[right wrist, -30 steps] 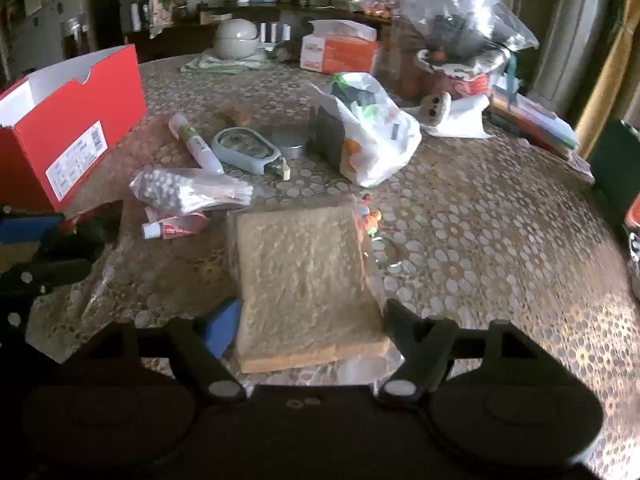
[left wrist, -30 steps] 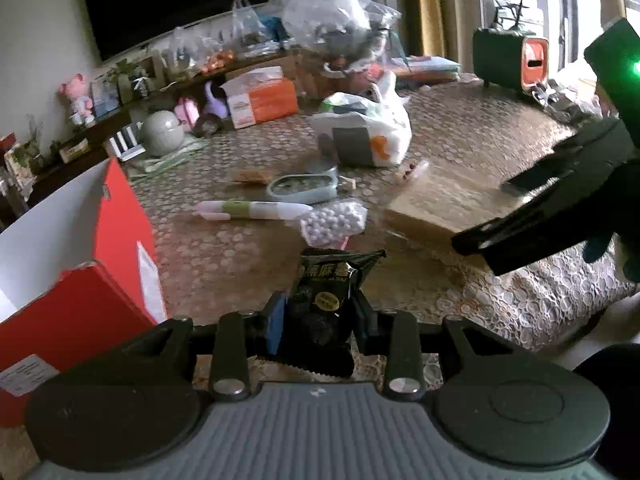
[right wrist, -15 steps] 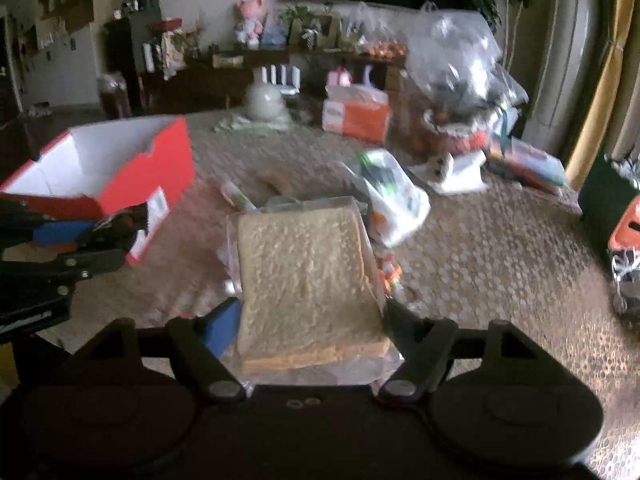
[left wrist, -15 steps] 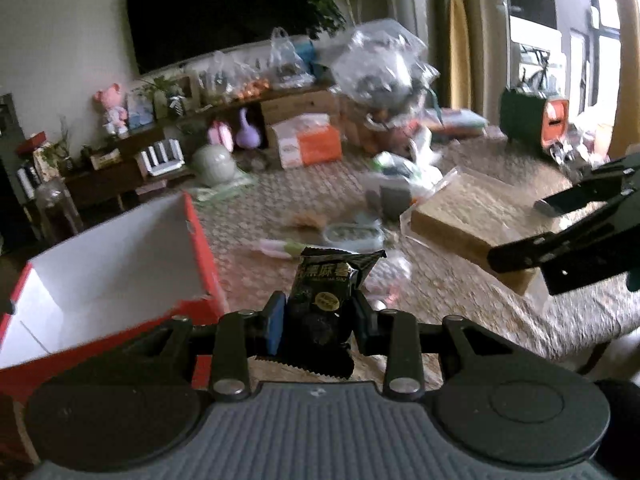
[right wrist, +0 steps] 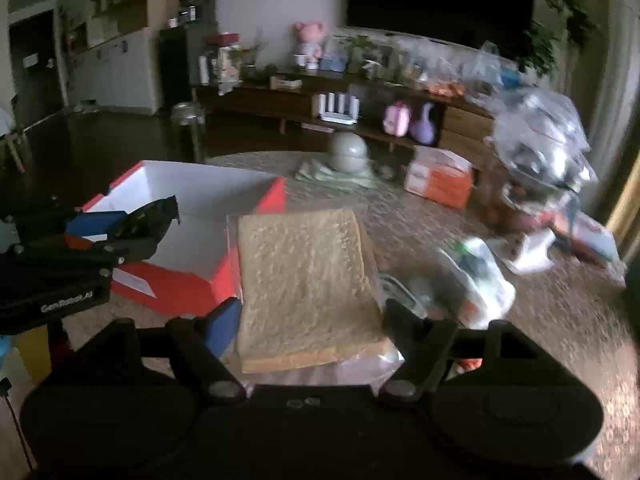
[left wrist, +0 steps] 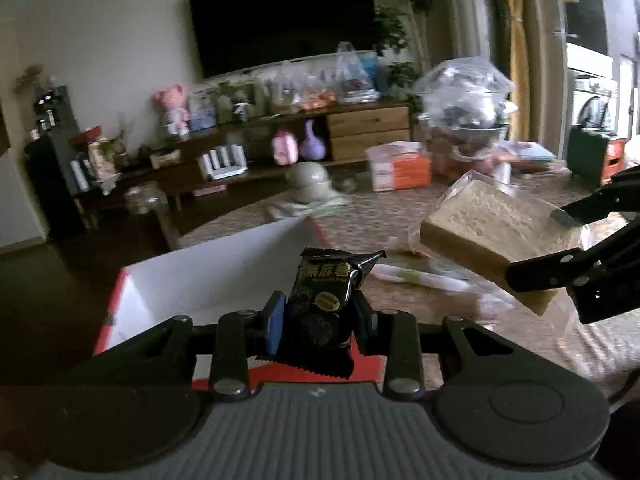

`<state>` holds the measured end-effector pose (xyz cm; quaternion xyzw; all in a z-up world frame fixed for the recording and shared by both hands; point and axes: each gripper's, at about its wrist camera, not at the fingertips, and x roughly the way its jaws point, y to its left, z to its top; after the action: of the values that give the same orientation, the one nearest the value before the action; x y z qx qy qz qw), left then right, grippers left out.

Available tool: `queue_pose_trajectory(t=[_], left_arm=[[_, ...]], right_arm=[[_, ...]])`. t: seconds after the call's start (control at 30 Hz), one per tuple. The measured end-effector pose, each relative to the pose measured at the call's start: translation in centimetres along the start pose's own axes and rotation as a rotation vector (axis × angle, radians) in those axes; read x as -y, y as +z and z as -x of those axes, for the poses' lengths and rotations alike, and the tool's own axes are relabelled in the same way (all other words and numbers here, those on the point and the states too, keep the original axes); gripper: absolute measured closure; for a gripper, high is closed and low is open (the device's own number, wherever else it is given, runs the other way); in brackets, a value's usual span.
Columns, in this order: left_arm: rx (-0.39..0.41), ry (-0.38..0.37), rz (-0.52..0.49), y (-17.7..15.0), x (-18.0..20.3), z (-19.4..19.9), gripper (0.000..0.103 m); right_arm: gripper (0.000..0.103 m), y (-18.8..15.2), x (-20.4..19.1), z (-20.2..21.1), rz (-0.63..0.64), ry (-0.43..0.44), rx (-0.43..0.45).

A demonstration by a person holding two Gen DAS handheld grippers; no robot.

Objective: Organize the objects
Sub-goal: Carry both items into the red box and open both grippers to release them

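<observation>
My left gripper [left wrist: 318, 322] is shut on a black snack packet [left wrist: 320, 300] and holds it above the near edge of an open red box with a white inside [left wrist: 208, 276]. My right gripper [right wrist: 310, 320] is shut on a bagged slice of bread [right wrist: 304, 280], held in the air to the right of the box [right wrist: 192, 240]. In the left wrist view the bread [left wrist: 492, 232] and right gripper [left wrist: 568, 268] are at the right. In the right wrist view the left gripper [right wrist: 132, 232] with the packet [right wrist: 150, 216] is over the box's left side.
A round table with a lace cloth [right wrist: 540, 320] carries a white plastic bag [right wrist: 480, 280], an orange tissue box [right wrist: 440, 178], a grey-green pot [right wrist: 348, 152], a large clear bag of things [right wrist: 540, 132] and a tube [left wrist: 420, 280]. A TV cabinet [left wrist: 280, 148] stands behind.
Both grippers have risen from the table with their loads and moved left toward the red box. The left gripper now hangs over the box's edge.
</observation>
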<state>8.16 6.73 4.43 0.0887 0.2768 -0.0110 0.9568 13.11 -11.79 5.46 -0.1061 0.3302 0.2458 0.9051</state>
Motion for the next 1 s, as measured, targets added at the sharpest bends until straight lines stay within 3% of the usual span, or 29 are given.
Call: queue_pose_trajectory(t=[0.43, 0.67, 1.0], left_arm=[[-0.111, 0.115, -0.015, -0.7, -7.9, -3.8, 0.070], [-0.166, 0.169, -0.081, -0.5, -11.2, -6.9, 0.069], [-0.297, 0.099, -0.183, 0.0, -12.4, -12.4, 0.069]], right_arm=[[0.026, 4.6, -6.7, -6.7, 0.039, 0.057, -0.064], [0.026, 6.3, -9.4, -11.3, 0.111, 0.026, -0.105], [0.026, 7.3, -12.0, -17.3, 0.176, -0.003, -0.165]])
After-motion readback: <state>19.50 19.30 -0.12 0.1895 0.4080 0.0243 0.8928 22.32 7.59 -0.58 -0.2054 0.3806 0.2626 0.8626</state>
